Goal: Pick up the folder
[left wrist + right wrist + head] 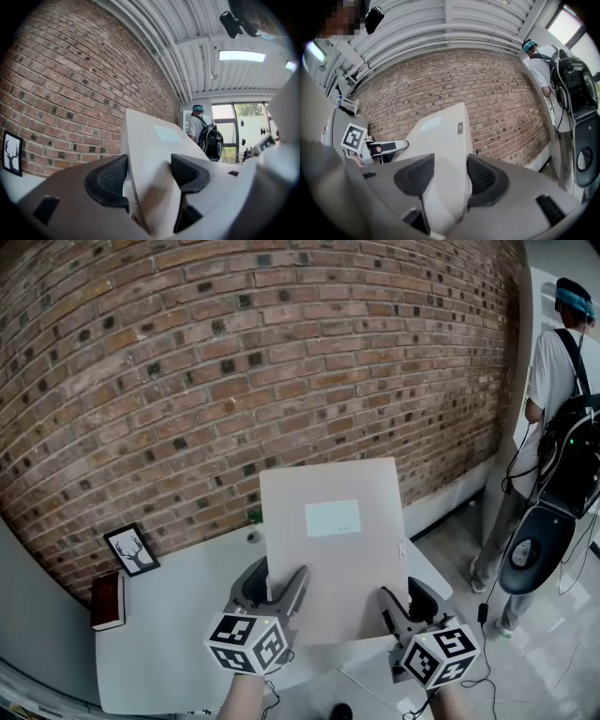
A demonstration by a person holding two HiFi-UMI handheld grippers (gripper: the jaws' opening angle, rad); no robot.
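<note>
Holding the folder [330,549] upright and clear of the white surface [178,615], in front of the brick wall [234,352], long axis running straight up, pale label turned toward the head view. Gripping it from below at both bottom corners: clamped on the lower left edge with the left gripper [277,577], pads pressed on front and back, and clamped the same way on the lower right corner with the right gripper [403,599], both aimed level at the wall. No reach left to make: already seated between both pairs of jaws and rising above them rather than lying ahead. Judging from that, lifted off and the pick-up all but done. Worth minding the tall span above two low holds: probably top-heavy, apt to tip toward or away from the wall unless carried level and moved as one. Equally close on both sides, with the load seemingly shared evenly
</note>
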